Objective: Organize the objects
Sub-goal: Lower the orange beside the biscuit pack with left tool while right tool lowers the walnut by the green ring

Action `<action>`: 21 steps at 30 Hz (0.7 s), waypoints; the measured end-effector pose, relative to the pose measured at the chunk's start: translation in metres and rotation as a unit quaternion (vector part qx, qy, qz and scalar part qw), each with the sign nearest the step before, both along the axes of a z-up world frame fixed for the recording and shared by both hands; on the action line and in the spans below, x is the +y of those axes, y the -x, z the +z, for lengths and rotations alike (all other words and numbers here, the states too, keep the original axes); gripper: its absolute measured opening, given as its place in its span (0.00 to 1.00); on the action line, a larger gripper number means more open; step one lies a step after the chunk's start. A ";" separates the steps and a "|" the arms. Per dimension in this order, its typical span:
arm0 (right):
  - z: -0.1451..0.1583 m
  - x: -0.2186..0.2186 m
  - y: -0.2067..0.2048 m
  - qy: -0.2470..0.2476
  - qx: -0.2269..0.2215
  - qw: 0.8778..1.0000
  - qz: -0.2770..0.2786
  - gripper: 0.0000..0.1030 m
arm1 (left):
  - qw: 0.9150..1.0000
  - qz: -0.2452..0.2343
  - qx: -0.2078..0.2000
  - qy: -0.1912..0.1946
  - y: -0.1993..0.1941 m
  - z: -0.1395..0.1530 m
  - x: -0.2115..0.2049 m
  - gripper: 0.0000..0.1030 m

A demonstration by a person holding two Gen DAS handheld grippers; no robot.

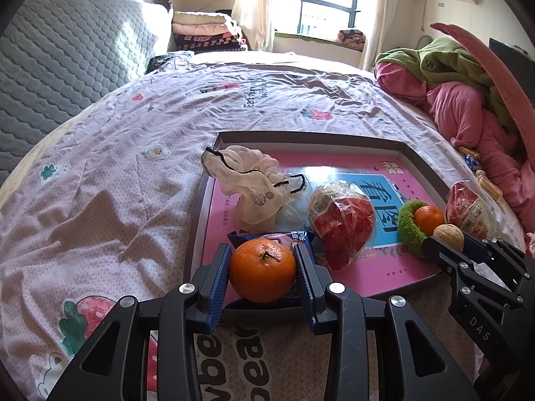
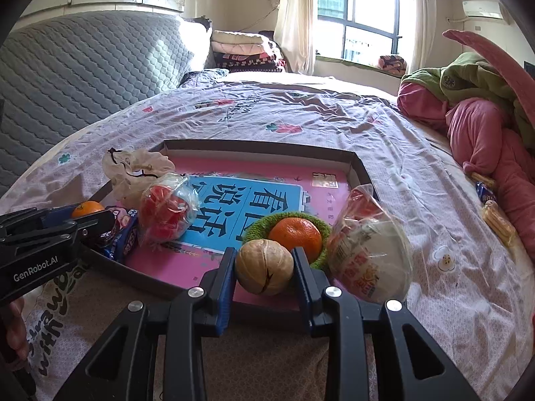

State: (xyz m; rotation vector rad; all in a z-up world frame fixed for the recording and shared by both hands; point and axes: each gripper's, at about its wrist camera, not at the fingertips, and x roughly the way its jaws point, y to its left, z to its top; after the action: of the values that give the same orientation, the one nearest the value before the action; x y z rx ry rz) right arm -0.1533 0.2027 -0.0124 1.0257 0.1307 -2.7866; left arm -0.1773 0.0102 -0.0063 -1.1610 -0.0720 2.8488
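Oranges, a walnut and snack bags sit in or near a shallow box lid with a pink and blue printed floor, my landmark, lying on a wrinkled lilac bedsheet. Left gripper pinches an orange over the lid's near-left corner, above a blue snack packet. Right gripper pinches a walnut at the lid's near edge. Just behind the walnut, a second orange rests in a green knitted ring. Cream drawstring pouch stands at the lid's left side; red wrapped bag lies mid-lid. Another bag seems to straddle the right rim. Beyond: grey quilted headboard, window, pink and green bedding heaped right.
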 end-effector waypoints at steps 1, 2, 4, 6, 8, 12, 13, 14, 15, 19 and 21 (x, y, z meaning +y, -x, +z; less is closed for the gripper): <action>0.000 0.000 0.000 0.000 0.000 1.000 0.000 0.32 | 1.000 0.000 -0.001 -0.001 0.000 0.000 0.000 0.38; 0.000 0.001 0.000 0.002 0.000 1.000 0.000 0.32 | 1.000 0.000 -0.001 -0.003 0.001 -0.001 -0.001 0.39; -0.001 0.002 0.000 0.002 0.000 1.000 -0.002 0.32 | 1.000 0.001 -0.004 -0.010 0.002 -0.001 -0.002 0.40; -0.001 0.003 0.000 0.002 0.000 1.000 -0.002 0.32 | 1.000 0.004 -0.004 -0.016 0.002 -0.001 -0.005 0.40; -0.001 0.003 0.001 0.004 0.000 1.000 -0.004 0.32 | 1.000 0.008 -0.004 -0.024 0.003 -0.001 -0.008 0.40; -0.001 0.006 0.002 0.009 -0.001 1.000 -0.008 0.32 | 1.000 0.007 -0.005 -0.025 0.004 -0.002 -0.008 0.40; -0.001 0.007 0.003 0.011 -0.001 1.000 -0.008 0.32 | 1.000 0.007 -0.006 -0.022 0.004 -0.002 -0.007 0.40; 0.000 0.007 0.003 0.012 -0.001 1.000 -0.009 0.32 | 1.000 0.008 -0.005 -0.022 0.004 -0.001 -0.007 0.40; 0.000 0.008 0.003 0.012 -0.001 1.000 -0.009 0.32 | 1.000 0.009 -0.006 -0.023 0.004 -0.001 -0.008 0.40; 0.001 0.010 0.003 0.013 0.001 1.000 -0.009 0.33 | 0.999 0.012 -0.005 -0.030 0.004 0.000 -0.011 0.40; 0.001 0.011 0.003 0.014 0.001 1.000 -0.012 0.34 | 0.999 0.013 -0.005 -0.029 0.004 0.000 -0.012 0.42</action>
State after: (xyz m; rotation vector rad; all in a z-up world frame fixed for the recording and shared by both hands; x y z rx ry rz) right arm -0.1561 0.2139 -0.0116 1.0249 0.0811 -2.8020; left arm -0.1811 -0.0019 -0.0062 -1.1731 -0.1717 2.8431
